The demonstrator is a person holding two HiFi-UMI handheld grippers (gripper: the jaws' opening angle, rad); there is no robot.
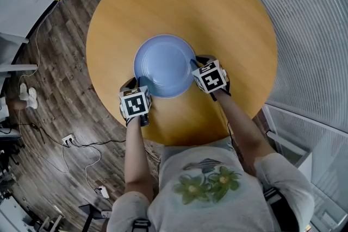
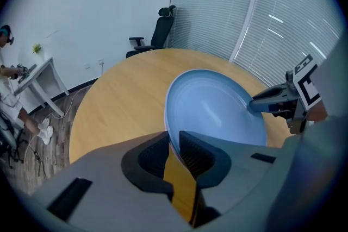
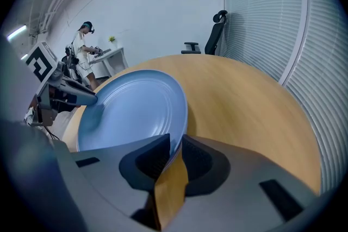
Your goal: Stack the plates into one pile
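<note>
A light blue plate [image 1: 165, 65] lies over the middle of the round wooden table [image 1: 217, 13], held from both sides. My left gripper [image 1: 140, 83] is shut on the plate's near-left rim; in the left gripper view the rim [image 2: 172, 136] runs between the two pads. My right gripper [image 1: 197, 65] is shut on the right rim, and the right gripper view shows the plate's edge [image 3: 176, 141] pinched between its pads. Each gripper shows across the plate in the other's view: the right gripper [image 2: 272, 100] and the left gripper [image 3: 70, 92]. Whether the plate rests on the table or hangs just above it, I cannot tell.
A black office chair [image 2: 160, 32] stands beyond the table's far edge. Slatted blinds [image 1: 310, 19] line the right side. Cables and a socket strip [image 1: 68, 140] lie on the wooden floor at the left. A person stands at a white desk [image 3: 106, 57] in the background.
</note>
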